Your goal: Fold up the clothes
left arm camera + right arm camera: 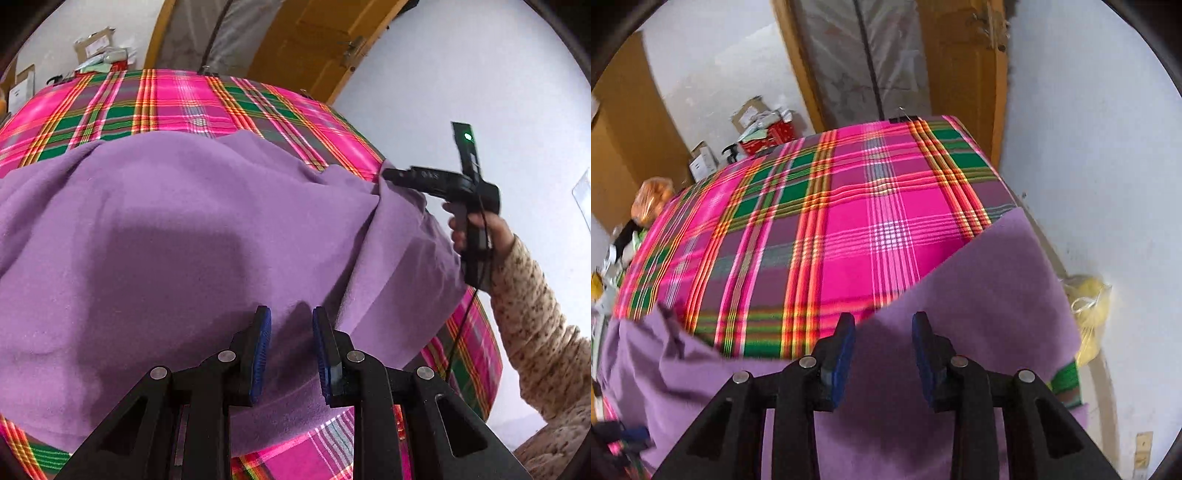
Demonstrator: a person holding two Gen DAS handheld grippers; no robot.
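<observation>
Both sets of jaws stand parted with nothing clamped between them: the left gripper [291,350] hangs over the purple cloth with its blue pads [261,354] a modest gap apart, and the right gripper [883,354] shows a similar gap in its own view, its pads above the cloth's edge; whether either pad touches the fabric cannot be told. The purple fleece cloth [177,236] lies spread over the near part of the table, rumpled into soft folds, its right side draping over the table's right edge. In the left wrist view the right gripper [391,174] reaches in from the right, its tip at a bunched ridge of the cloth near the far right edge; a hand [480,229] grips its handle, with a speckled beige sleeve [532,317] behind it and a thin black cable [461,325] hanging down. Under the cloth lies a pink, green and orange plaid tablecloth [849,221], bare across the far half of the table. Beyond the far edge stands an orange-brown wooden door frame [798,66] with plastic sheeting [849,55] in the opening. To the far left sit cardboard boxes [703,160] and a red patterned box [775,136] against a white wall [1089,147]. An orange bag [652,201] sits left of the table, and a yellow bag [1089,314] right of it.
</observation>
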